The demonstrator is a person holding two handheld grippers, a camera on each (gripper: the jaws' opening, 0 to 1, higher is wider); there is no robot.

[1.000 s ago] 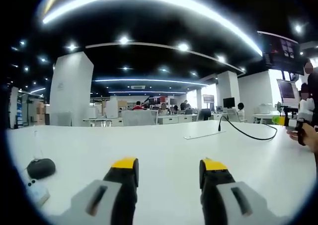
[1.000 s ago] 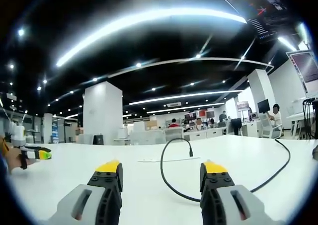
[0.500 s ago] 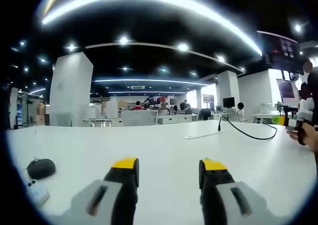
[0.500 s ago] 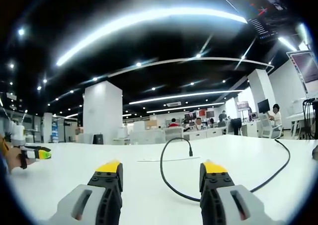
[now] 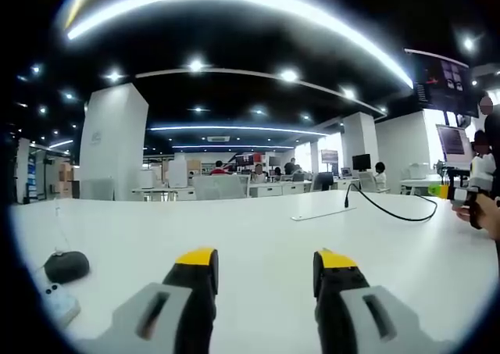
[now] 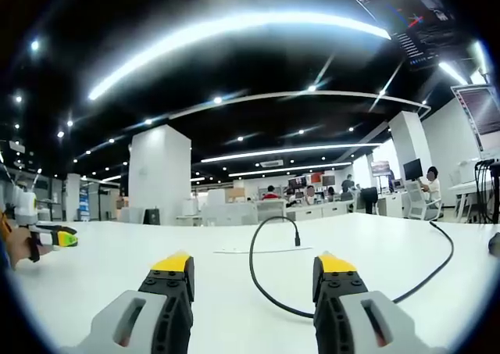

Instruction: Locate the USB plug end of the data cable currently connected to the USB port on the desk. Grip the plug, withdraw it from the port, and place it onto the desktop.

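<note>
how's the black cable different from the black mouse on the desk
The black cable is long and thin, looping across the desk with its plugged end arching up; the black mouse is a squat, rounded lump lying flat. The cable lies ahead of the right gripper; the mouse sits off to the side of the left gripper. Both are black.

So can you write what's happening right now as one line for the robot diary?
stage: before grasp | left gripper: open, holding nothing | right gripper: open, holding nothing | black cable: looped on white desk, plug end raised ahead

Black cable (image 6: 269,291) on white desk (image 6: 234,284); yellow-tipped grey fingers (image 6: 173,264).
</note>
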